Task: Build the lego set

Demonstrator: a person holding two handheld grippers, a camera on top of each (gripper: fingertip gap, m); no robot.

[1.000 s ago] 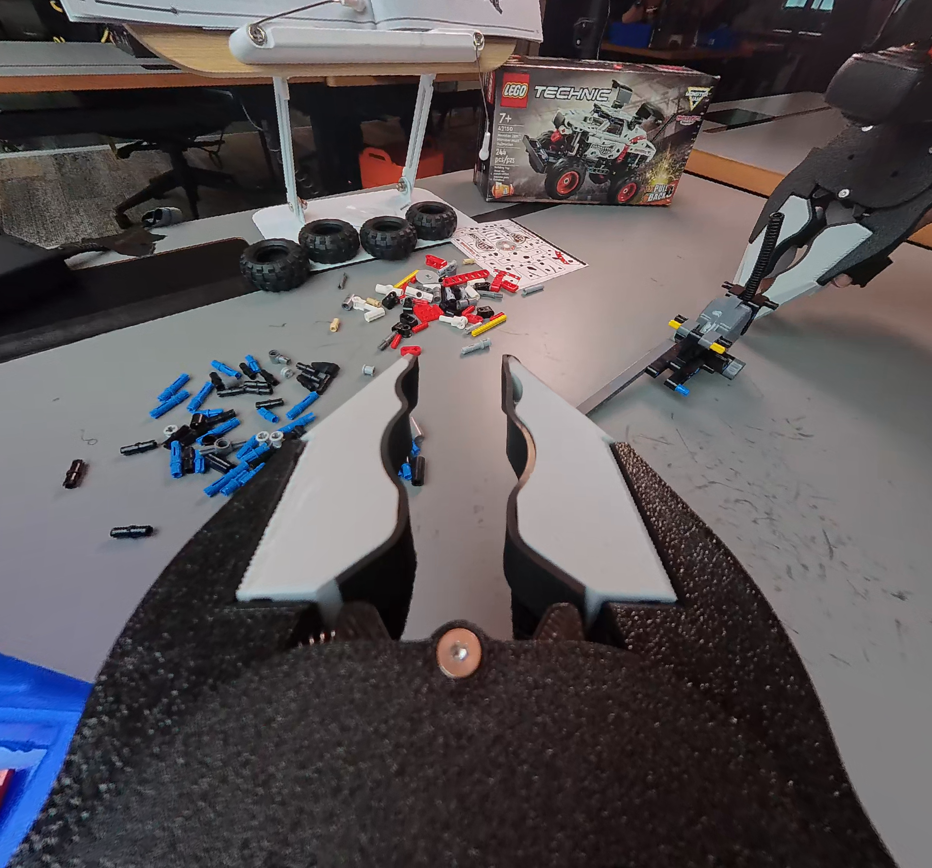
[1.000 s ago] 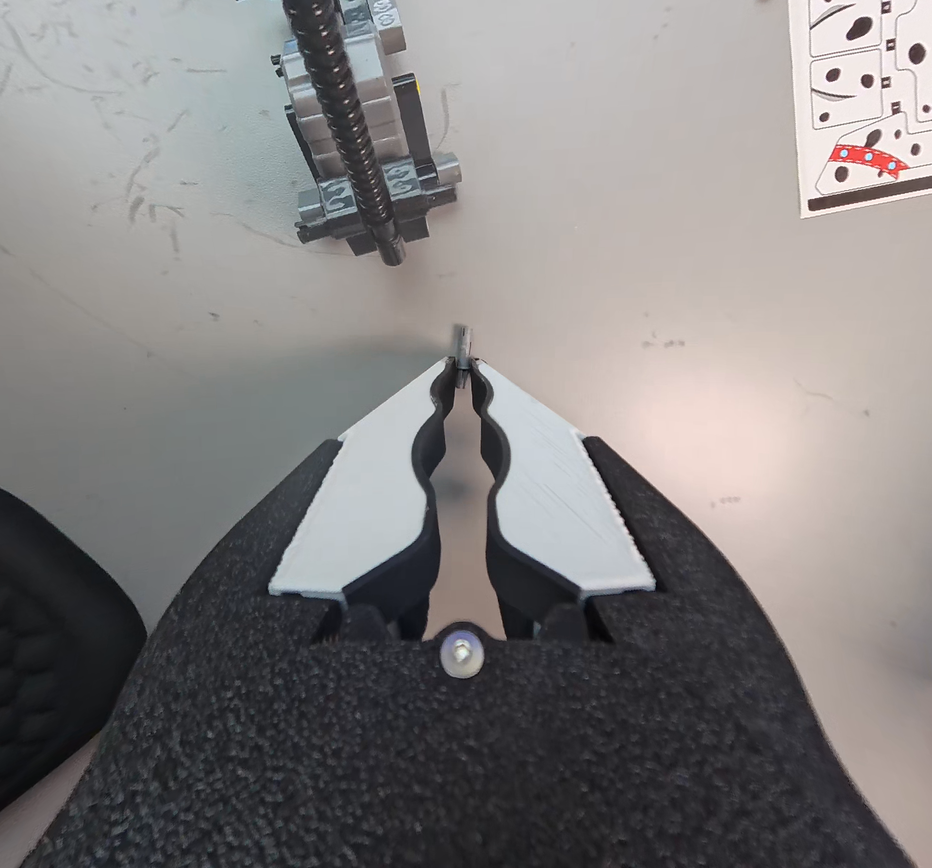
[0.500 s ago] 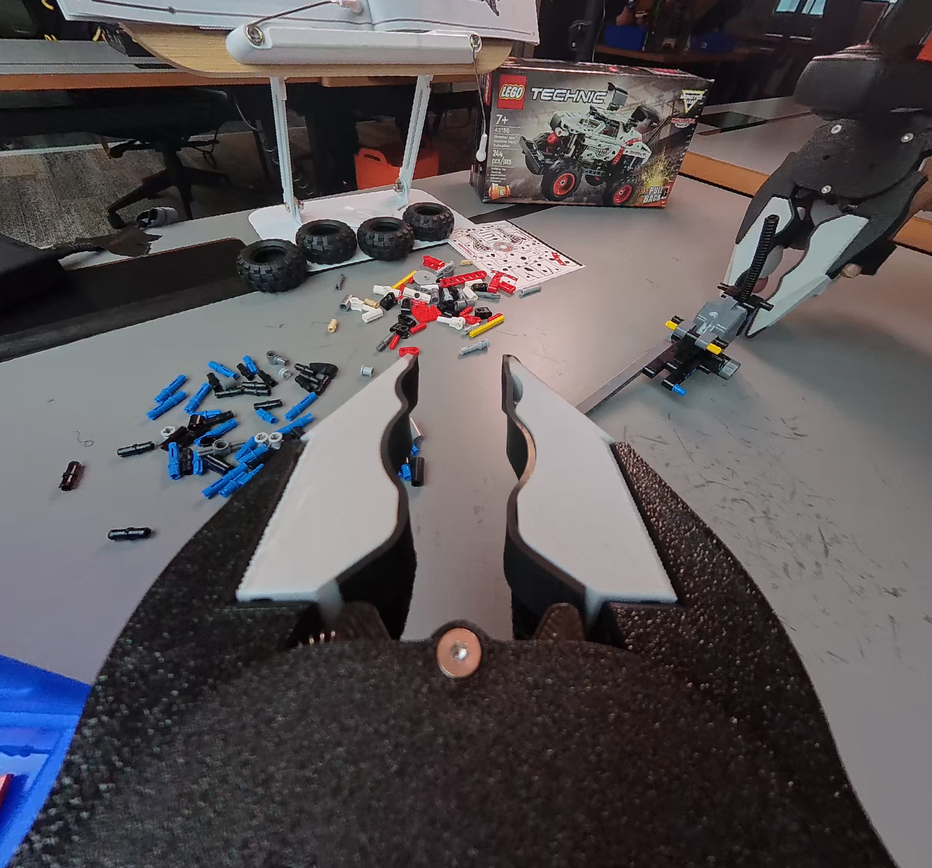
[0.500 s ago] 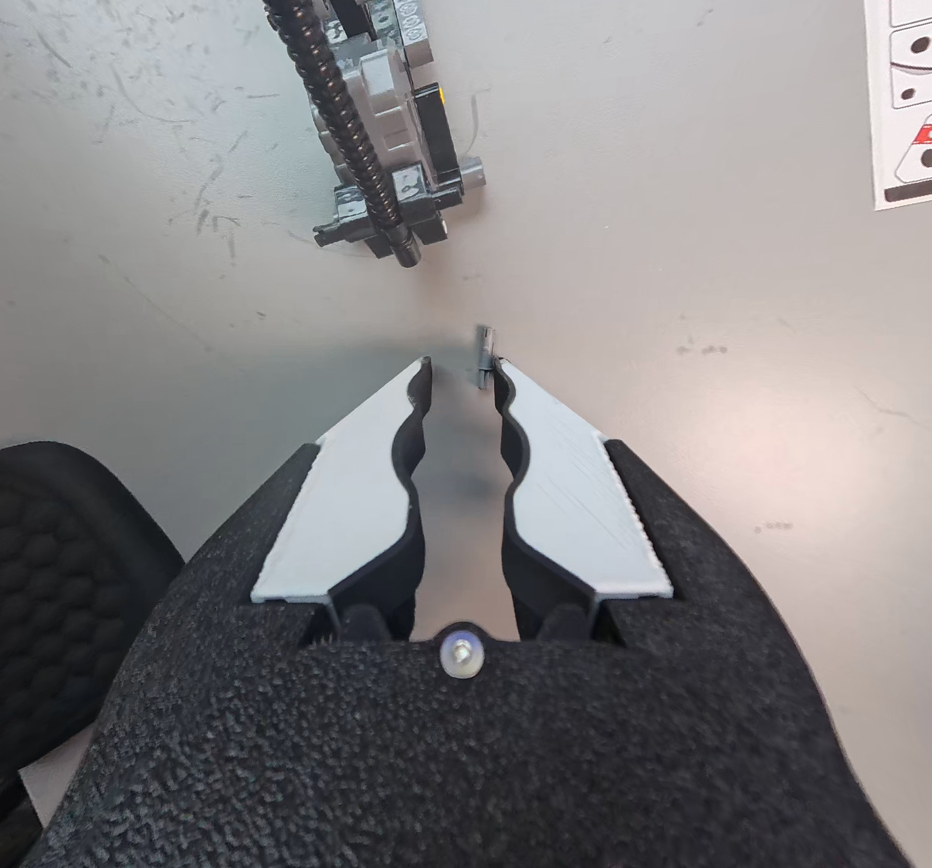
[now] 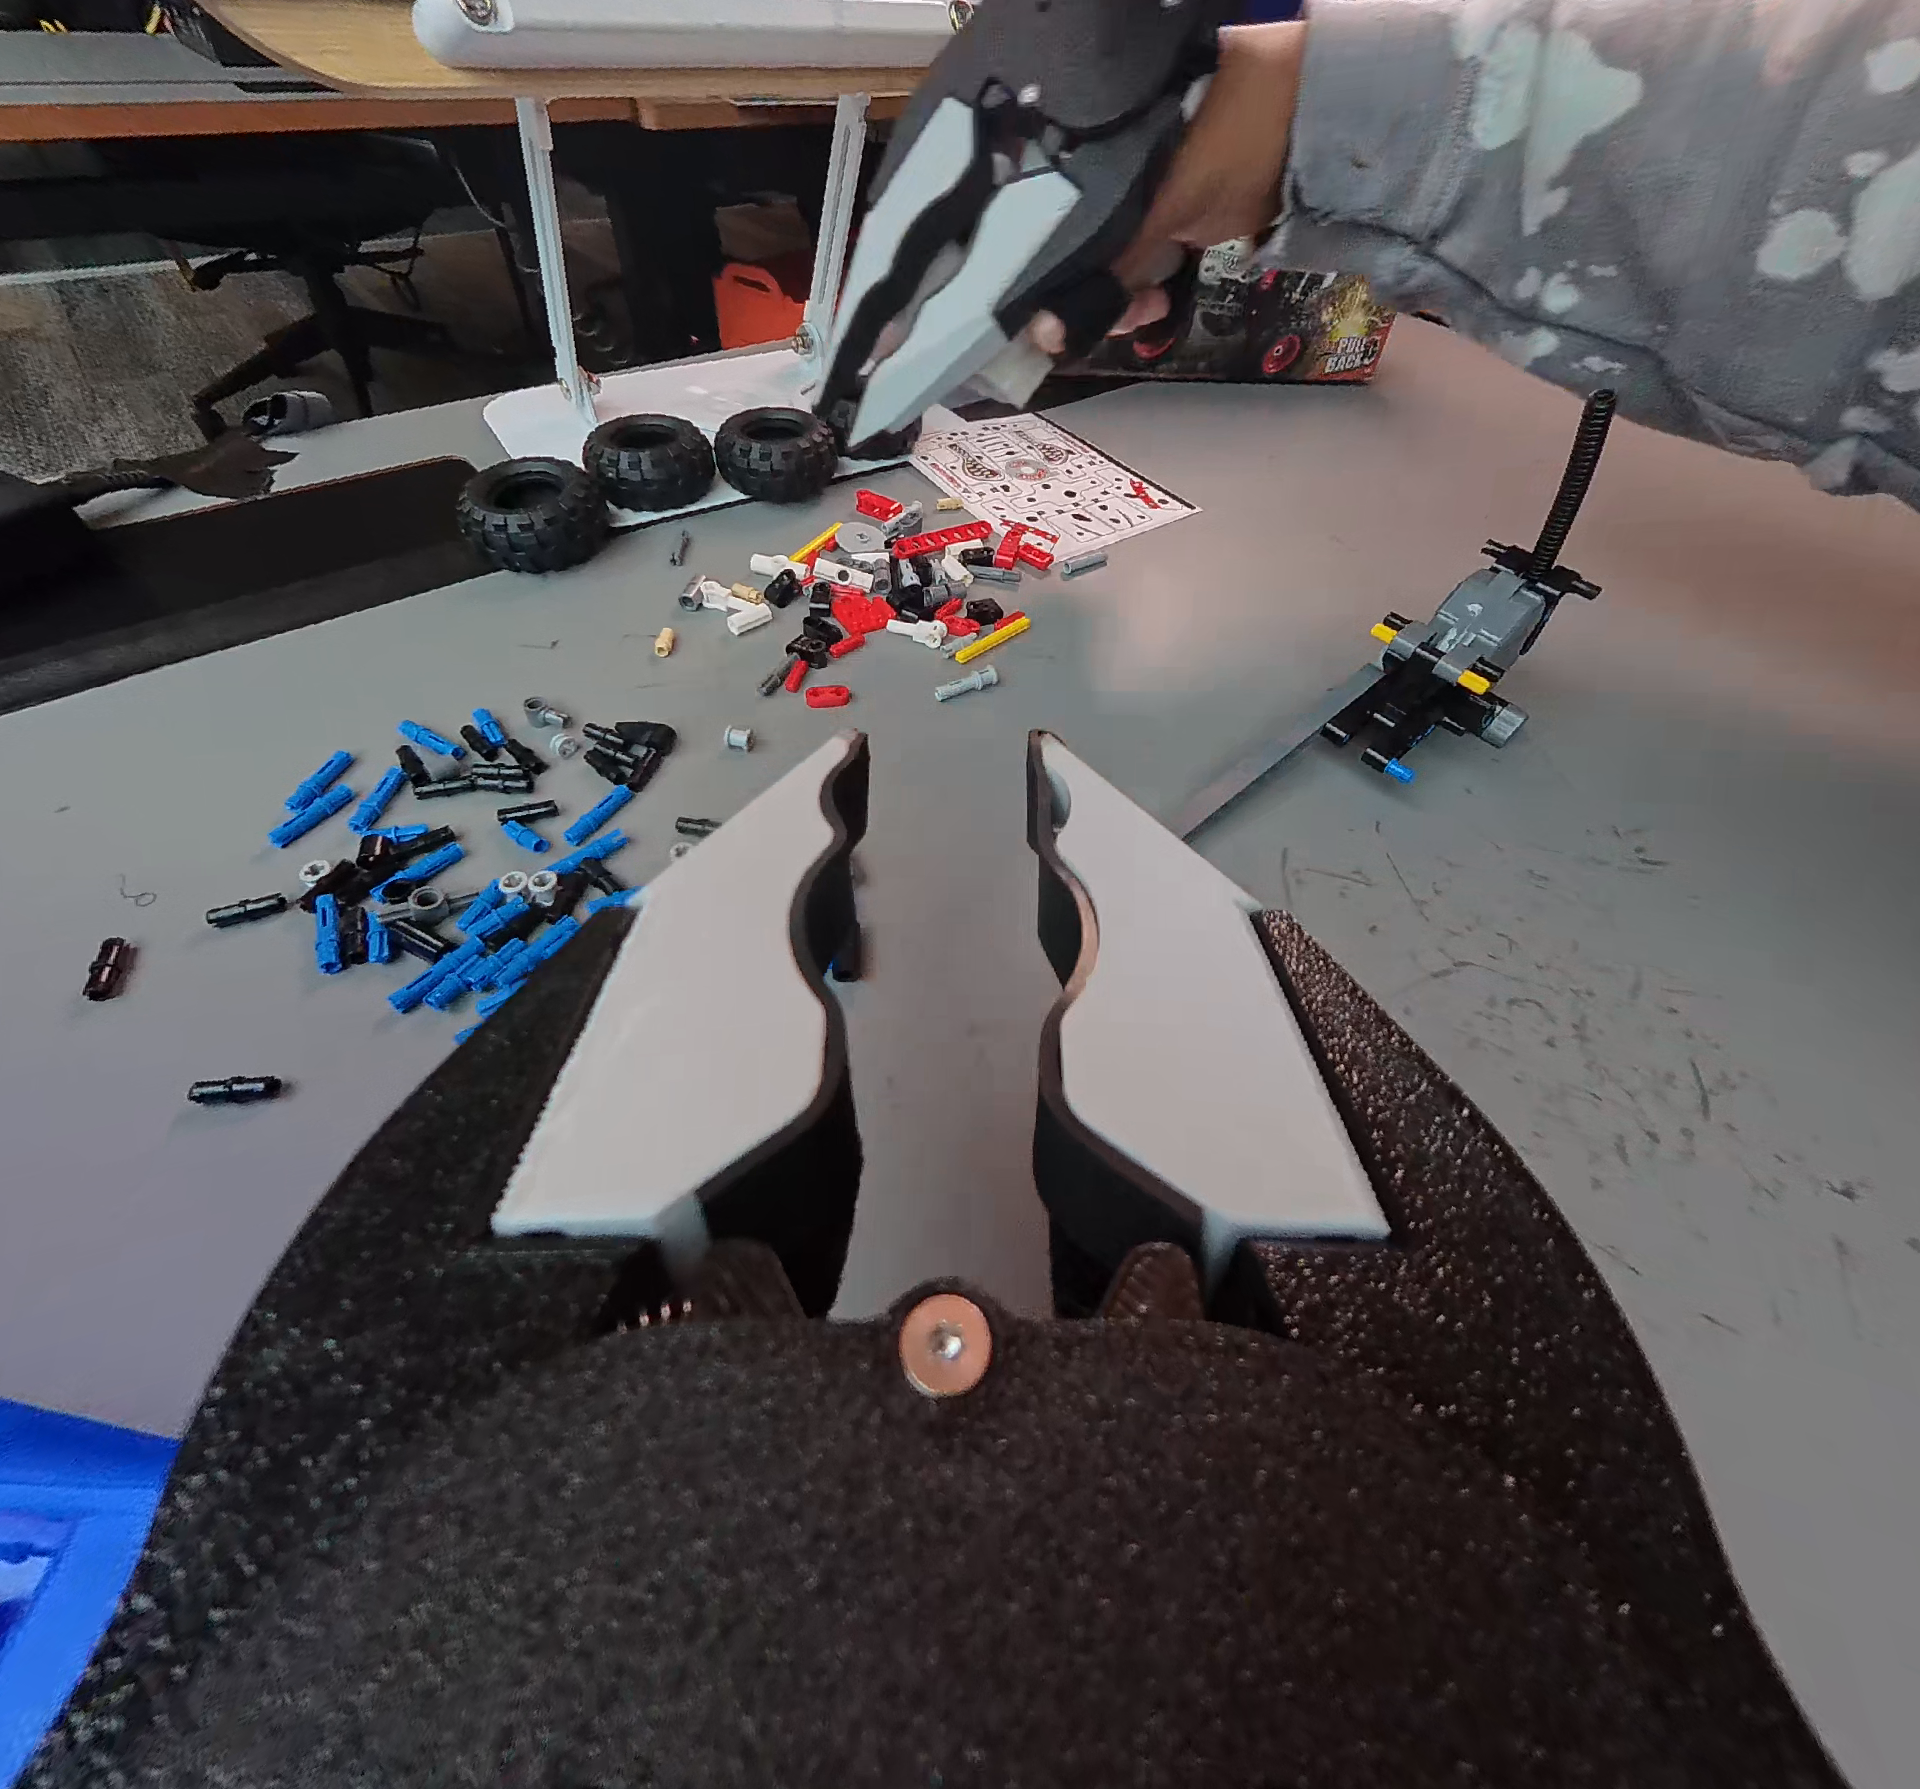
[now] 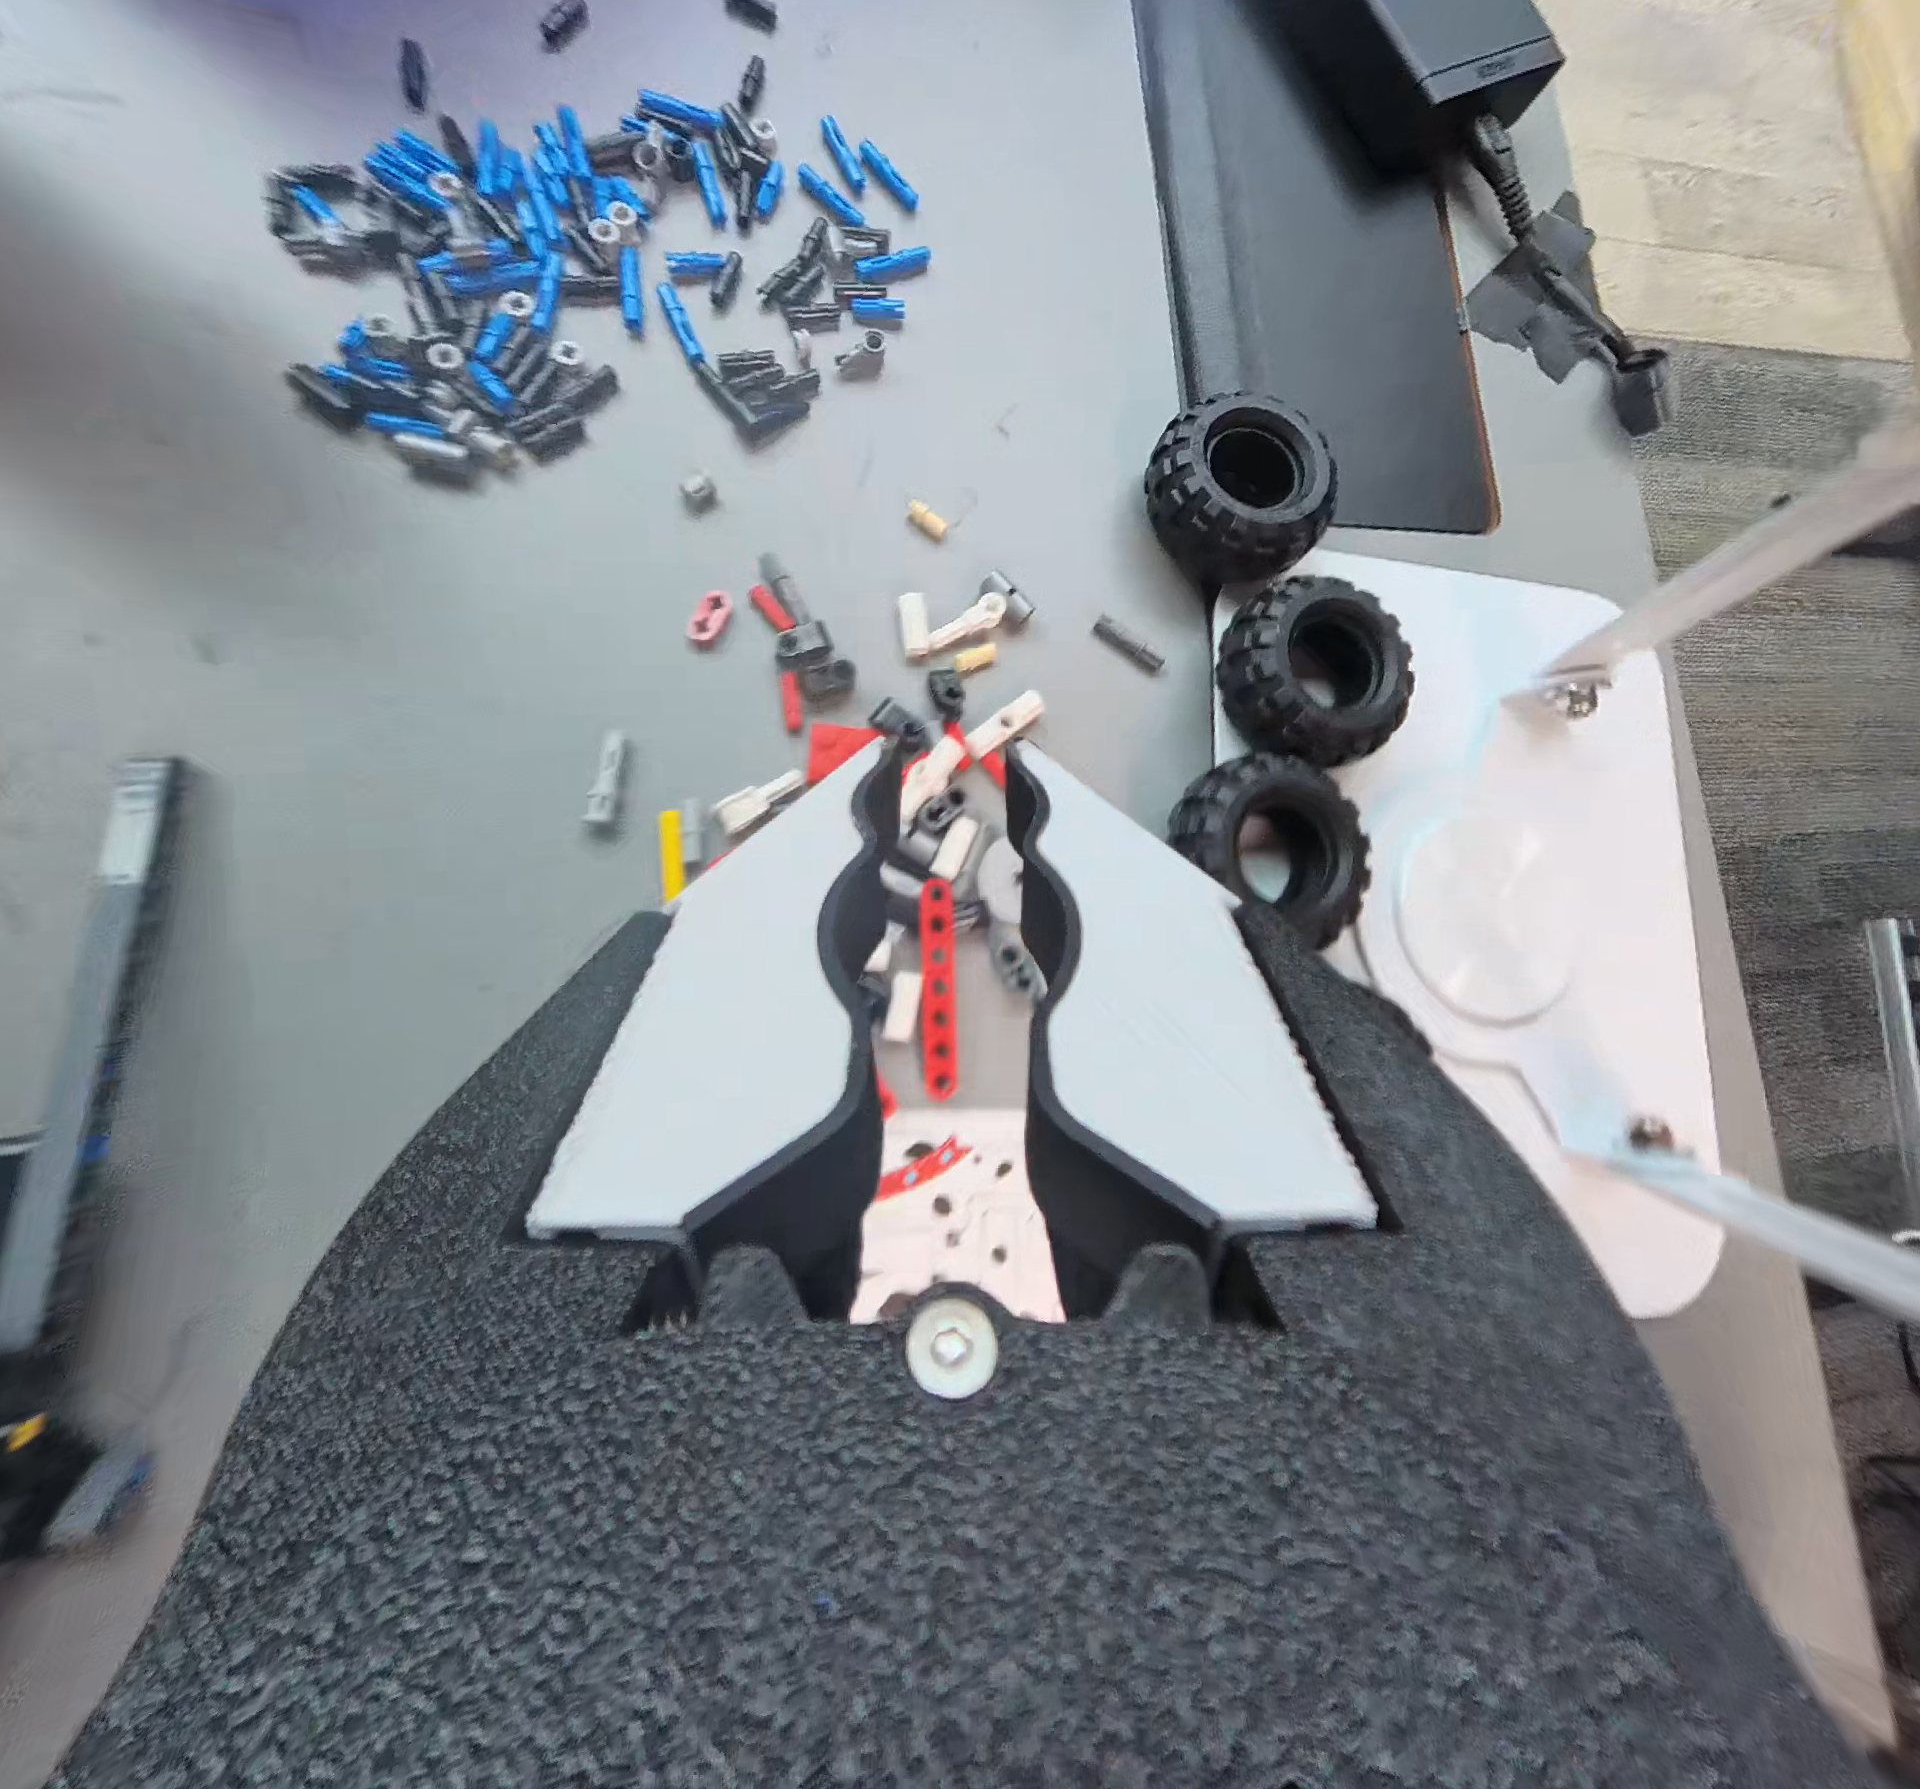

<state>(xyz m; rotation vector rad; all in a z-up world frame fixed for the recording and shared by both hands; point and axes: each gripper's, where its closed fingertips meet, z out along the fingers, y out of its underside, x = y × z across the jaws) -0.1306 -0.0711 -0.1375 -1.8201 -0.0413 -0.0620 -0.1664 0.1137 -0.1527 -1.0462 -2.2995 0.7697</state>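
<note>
Even, bright indoor lighting; wide-angle distortion at edges; motion blur at 9 o'clock in right wrist view.

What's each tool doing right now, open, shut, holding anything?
Left tool: open, empty, low over the table.
Right tool: open, empty, above the mixed parts.

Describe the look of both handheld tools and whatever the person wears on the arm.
Each tool, left and right, has a black pebbled body, two light grey tapered fingers with wavy black inner edges, and a silver screw at the base. The sleeve is grey with pale bleached blotches.
</note>
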